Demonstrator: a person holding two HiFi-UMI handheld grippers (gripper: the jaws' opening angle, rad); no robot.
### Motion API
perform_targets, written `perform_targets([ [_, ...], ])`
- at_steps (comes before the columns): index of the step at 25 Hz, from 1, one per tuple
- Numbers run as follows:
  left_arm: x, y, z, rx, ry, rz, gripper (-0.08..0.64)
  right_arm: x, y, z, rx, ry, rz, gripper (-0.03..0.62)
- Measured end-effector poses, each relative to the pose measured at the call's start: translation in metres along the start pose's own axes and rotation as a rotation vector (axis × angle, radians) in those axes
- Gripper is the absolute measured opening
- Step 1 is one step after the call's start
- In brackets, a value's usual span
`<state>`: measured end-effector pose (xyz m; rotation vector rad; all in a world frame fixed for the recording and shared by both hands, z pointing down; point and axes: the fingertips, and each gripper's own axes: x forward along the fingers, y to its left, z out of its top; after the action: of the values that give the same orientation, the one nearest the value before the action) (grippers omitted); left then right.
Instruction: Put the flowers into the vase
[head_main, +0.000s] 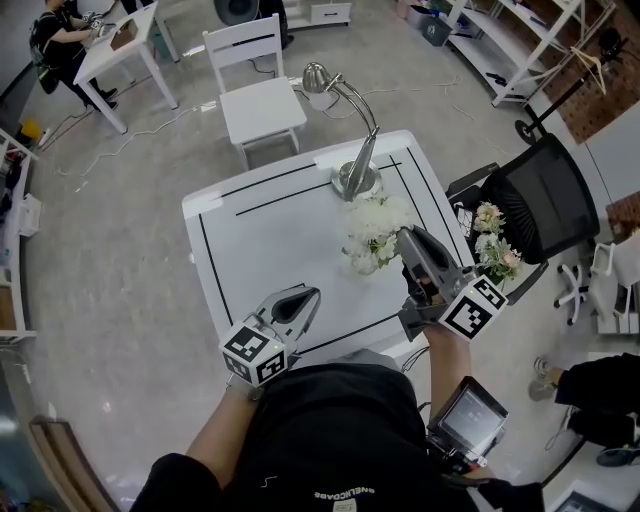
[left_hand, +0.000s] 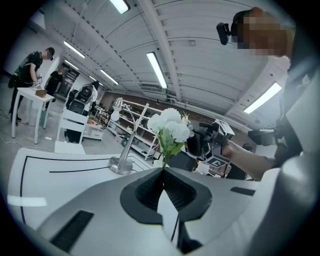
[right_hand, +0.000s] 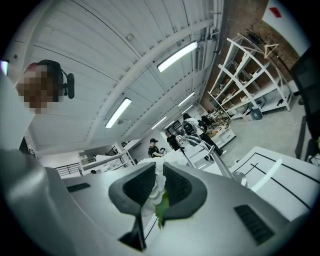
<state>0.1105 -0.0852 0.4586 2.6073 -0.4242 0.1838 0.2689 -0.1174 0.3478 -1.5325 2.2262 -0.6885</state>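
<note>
A bunch of white flowers (head_main: 372, 232) with green leaves stands over the right part of the white table (head_main: 270, 235). My right gripper (head_main: 402, 236) reaches it from the right. In the right gripper view my right gripper (right_hand: 156, 172) is shut on the flowers (right_hand: 159, 186), with white petals and a green leaf pinched between the pads. My left gripper (head_main: 312, 294) hovers at the table's near edge, shut and holding nothing. In the left gripper view my left gripper (left_hand: 162, 170) points at the white flowers (left_hand: 170, 127). A small white shape (left_hand: 157, 163) shows at their stems; whether it is the vase I cannot tell.
A silver desk lamp (head_main: 355, 172) stands on the table just behind the flowers. More pink and white flowers (head_main: 495, 245) lie on the black office chair (head_main: 545, 195) at the right. A white chair (head_main: 258, 95) stands beyond the table. A person sits at a far desk (head_main: 120, 45).
</note>
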Motion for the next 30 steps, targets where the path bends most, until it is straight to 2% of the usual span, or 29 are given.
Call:
perform_targets([
  [15, 0.006, -0.002, -0.006, -0.011, 0.015, 0.005, 0.003, -0.009, -0.044, -0.039, -0.005, 0.009, -0.059, 0.054],
  [25, 0.006, -0.002, -0.009, -0.016, 0.023, 0.007, 0.003, -0.016, -0.053, -0.044, -0.001, 0.001, -0.081, 0.058],
  [30, 0.006, -0.001, -0.009, -0.024, 0.021, 0.008, 0.003, -0.021, -0.057, -0.045, -0.008, 0.012, -0.105, 0.086],
])
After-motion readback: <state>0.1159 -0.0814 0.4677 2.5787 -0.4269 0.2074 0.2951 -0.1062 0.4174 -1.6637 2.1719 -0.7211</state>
